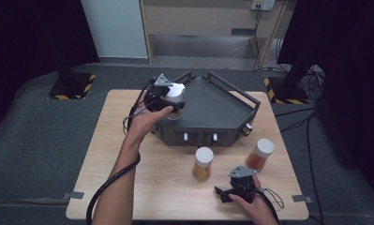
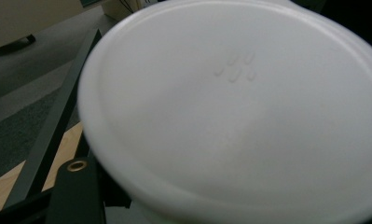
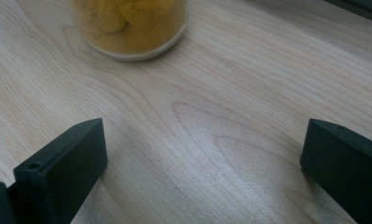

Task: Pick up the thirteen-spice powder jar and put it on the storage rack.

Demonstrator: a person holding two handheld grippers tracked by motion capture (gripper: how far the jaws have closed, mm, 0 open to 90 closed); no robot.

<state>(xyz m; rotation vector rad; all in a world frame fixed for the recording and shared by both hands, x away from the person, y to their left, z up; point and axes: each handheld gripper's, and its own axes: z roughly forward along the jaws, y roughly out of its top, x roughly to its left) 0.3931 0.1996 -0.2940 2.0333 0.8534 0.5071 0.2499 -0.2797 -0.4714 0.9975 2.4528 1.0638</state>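
A jar with a white lid [image 1: 176,92] and brownish contents hangs at the left corner of the dark tray [image 1: 217,110], with my left gripper [image 1: 169,104] shut on it. In the left gripper view the lid [image 2: 230,107] sits so close that it hides the jaws. My right gripper [image 1: 225,194] rests near the table's front edge, open with nothing between its jaws. In the right gripper view the right gripper [image 3: 202,158] points at the base of a jar of yellow pieces [image 3: 127,23] a little ahead on the wood.
Two white-lidded jars stand on the table in front of the tray: an orange-filled one [image 1: 203,164] and a reddish one [image 1: 259,154]. The tray has raised rails [image 2: 58,121] along its sides. The table's left half is bare wood [image 1: 109,140].
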